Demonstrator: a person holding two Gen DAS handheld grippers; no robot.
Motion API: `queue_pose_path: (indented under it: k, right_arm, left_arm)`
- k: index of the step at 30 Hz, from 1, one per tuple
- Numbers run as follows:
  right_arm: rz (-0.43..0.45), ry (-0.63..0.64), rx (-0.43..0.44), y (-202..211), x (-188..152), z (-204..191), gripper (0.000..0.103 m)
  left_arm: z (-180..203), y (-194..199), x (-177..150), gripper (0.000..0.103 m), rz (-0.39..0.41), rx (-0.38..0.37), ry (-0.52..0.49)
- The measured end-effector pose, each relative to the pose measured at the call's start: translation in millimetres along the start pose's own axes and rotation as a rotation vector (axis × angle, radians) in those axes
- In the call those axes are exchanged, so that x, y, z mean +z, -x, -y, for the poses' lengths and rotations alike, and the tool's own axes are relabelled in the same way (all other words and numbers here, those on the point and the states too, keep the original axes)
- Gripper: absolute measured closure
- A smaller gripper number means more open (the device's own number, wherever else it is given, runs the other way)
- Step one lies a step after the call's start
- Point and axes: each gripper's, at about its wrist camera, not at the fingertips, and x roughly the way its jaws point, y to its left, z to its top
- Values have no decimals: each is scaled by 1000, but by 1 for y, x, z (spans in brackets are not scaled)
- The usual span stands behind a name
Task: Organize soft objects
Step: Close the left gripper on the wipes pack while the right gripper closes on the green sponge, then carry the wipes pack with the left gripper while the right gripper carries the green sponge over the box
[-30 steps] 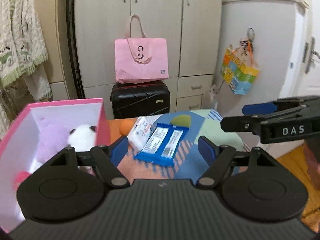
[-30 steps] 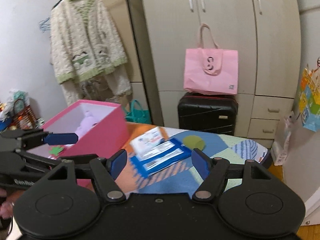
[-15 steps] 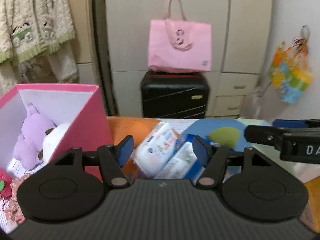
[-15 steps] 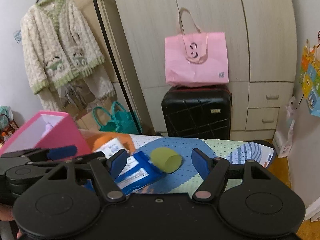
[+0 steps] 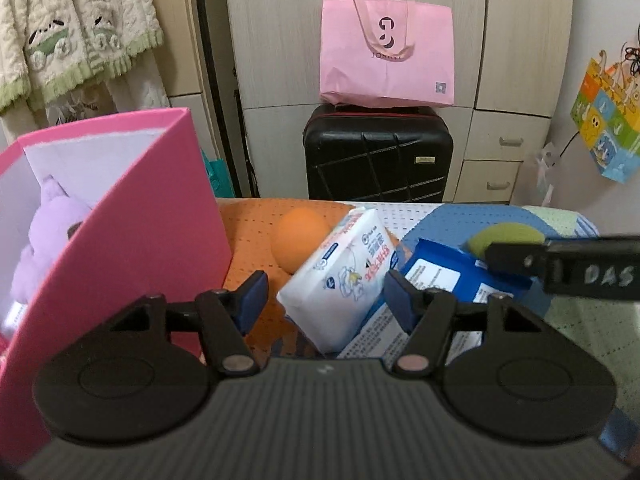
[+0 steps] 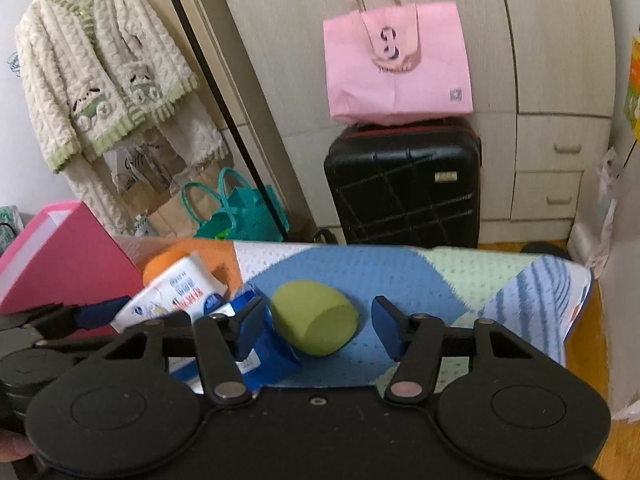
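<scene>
Your pink box (image 5: 132, 216) stands to the left of your left fingers, open at the top, with a purple plush (image 5: 44, 232) already inside. That is likely where the rest goes.

On the patterned desk (image 6: 400, 272) the loose soft things lie ahead of both pairs of fingers. The white tissue pack (image 5: 340, 276) is dead ahead of your left gripper (image 5: 326, 296), partly between its fingers, propped at a tilt on the blue pack (image 5: 444, 280). Its long axis runs away from you, up and to the right, so your fingers straddle its narrow side. The fingers are spread apart and hold nothing; whether they touch the pack cannot be told.

The orange sponge (image 5: 300, 236) sits beyond the tissue pack, just left of it, near the box wall.

Your right gripper (image 6: 318, 328) also has its fingers apart and empty. The green sponge (image 6: 316, 322) lies between them, closer to the left finger, its cut flat face turned toward you and to the right. It looks near enough that closing there would probably catch it.

Each hand is nearer its own target: left for the tissue pack, right for the green sponge.
</scene>
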Motion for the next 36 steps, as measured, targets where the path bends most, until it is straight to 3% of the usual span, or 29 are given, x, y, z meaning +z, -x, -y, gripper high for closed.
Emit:
queue_pose_path:
  k: [1, 3, 5, 13, 23, 36]
  right_arm:
    - [7, -5, 13, -1, -1, 1, 53]
    - [14, 8, 11, 2, -3, -3, 56]
    - [28, 31, -6, 7, -3, -7, 56]
    - [92, 90, -85, 34, -8, -20, 56]
    - [108, 49, -72, 70, -28, -33, 56]
    - [75, -18, -48, 137, -75, -72, 55]
  left_arm:
    - [-1, 1, 0, 58, 5, -11, 4]
    - [-3, 6, -2, 67, 24, -21, 4]
    - [-5, 9, -2, 85, 44, -49, 17]
    - [-12, 27, -7, 85, 100, -77, 65]
    - [-22, 63, -16, 85, 156, -171, 96]
    - [-41, 132, -37, 85, 111, -315, 32]
